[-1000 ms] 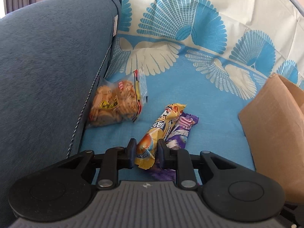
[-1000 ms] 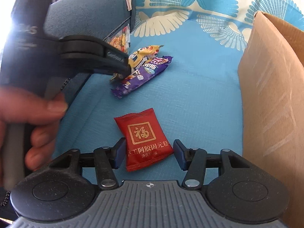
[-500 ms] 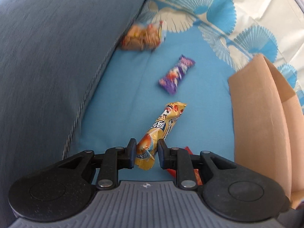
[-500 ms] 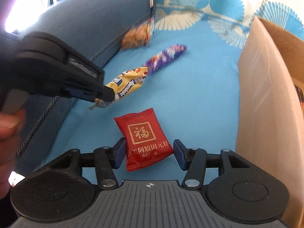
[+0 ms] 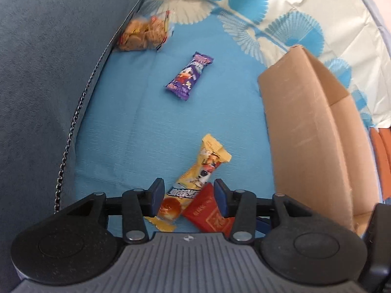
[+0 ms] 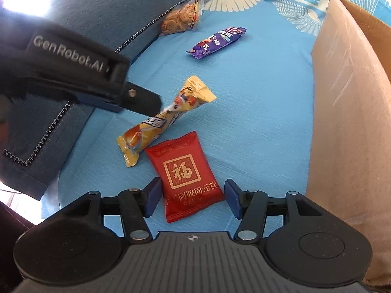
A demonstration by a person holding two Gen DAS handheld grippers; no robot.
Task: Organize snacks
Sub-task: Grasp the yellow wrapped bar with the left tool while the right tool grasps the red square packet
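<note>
The yellow bar [image 6: 166,119] has been carried from beside the purple bar [image 6: 216,42] and laid touching the red packet [image 6: 187,173]. The left gripper [image 5: 189,196] is opening, pads clear of the yellow bar between them. The right gripper [image 6: 191,197] stands apart astride the red packet, not pressing it. Judged: snacks are being grouped near the box [image 5: 303,131]. The cracker bag [image 5: 144,34] is blurred. The box interior is mostly hidden; its contents cannot be told.
</note>
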